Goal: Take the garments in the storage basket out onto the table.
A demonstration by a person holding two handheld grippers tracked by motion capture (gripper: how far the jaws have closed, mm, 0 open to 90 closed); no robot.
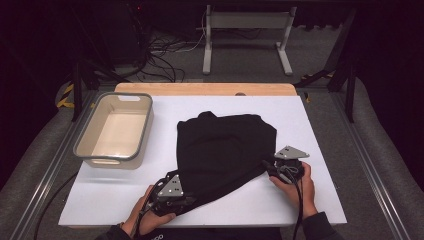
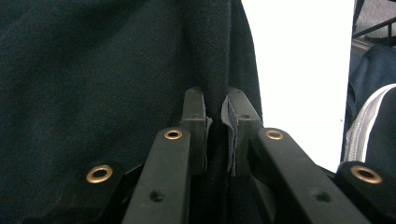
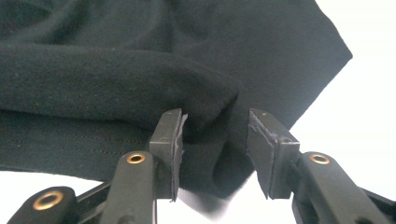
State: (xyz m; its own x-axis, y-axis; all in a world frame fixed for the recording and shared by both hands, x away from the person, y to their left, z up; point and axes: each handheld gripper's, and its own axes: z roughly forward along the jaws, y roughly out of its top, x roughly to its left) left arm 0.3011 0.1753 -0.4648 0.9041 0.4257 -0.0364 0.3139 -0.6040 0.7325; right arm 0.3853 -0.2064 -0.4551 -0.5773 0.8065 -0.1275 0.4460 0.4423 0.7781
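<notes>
Pinching black garment (image 1: 220,147) edge, both tools.

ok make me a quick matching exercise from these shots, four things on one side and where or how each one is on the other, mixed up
Things:
1. left tool
2. right tool
3. black garment
4. grey tub

Places or states:
A. standing empty at the table's left
B. spread mid-table, near edge lifted
C. jaws apart around a fold of cloth
D. jaws nearly shut, pinching cloth

Pairs: 1-D, 2-C, 3-B, 4-A
</notes>
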